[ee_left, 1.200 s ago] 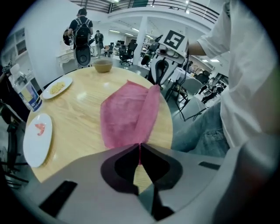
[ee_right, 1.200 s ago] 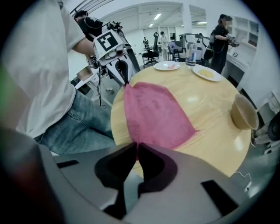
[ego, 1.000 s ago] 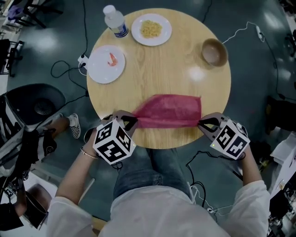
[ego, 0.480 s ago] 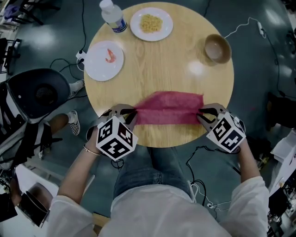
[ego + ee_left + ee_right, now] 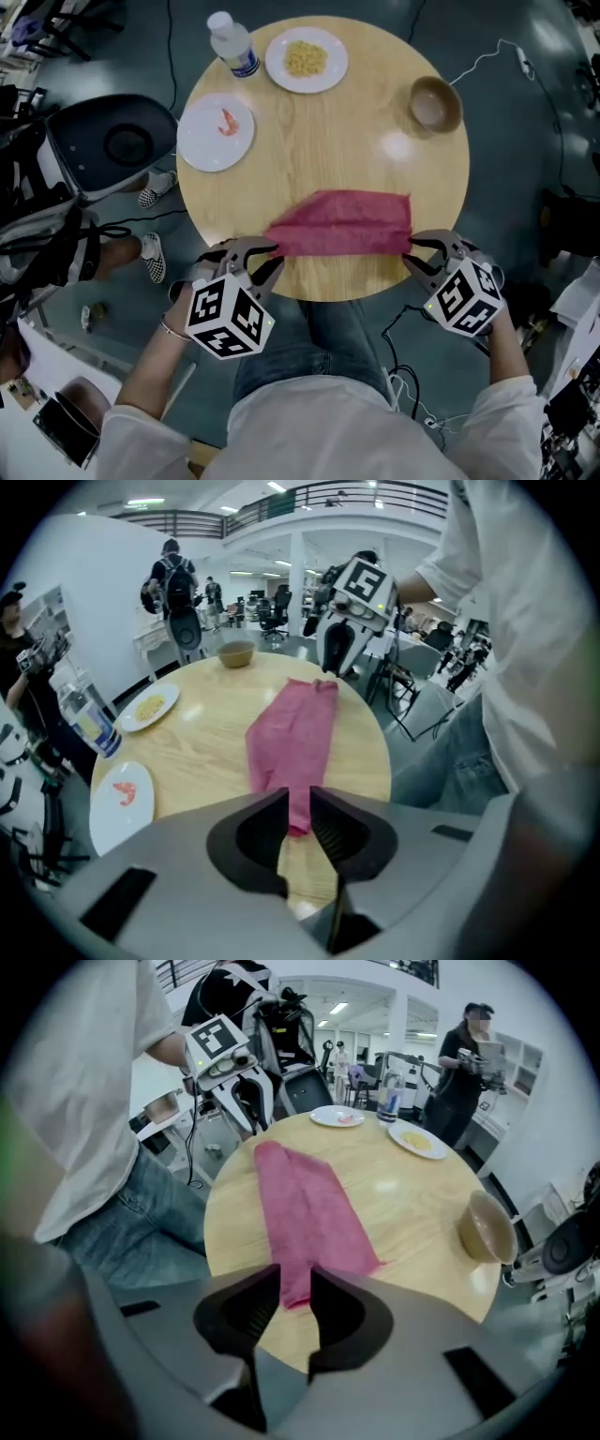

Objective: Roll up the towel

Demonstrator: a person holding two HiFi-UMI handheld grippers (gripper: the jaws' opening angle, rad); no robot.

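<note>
Head view showed the folded red towel [image 5: 342, 223] lying flat near the round counter's [image 5: 328, 131] front edge. Its 2 ends sat between the slightly parted, opening fingers of the left gripper [image 5: 267, 258] and right gripper [image 5: 417, 255], unpinched.

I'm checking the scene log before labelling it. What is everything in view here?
table: one, round, light wood, under everything else
towel: one, red, folded into a band along the table's near edge
bottle: one, clear with a white cap, far left edge
plate of yellow food: one, white, far edge
shrimp plate: one, white, left side
bowl: one, brown, far right
cables: several, white and black, on the floor around the table
bystanders: several, mostly dark clothes, beyond the table in the gripper views
left gripper: one, grey, jaws opening, towel's left end between them
right gripper: one, grey, jaws opening, towel's right end between them
</note>
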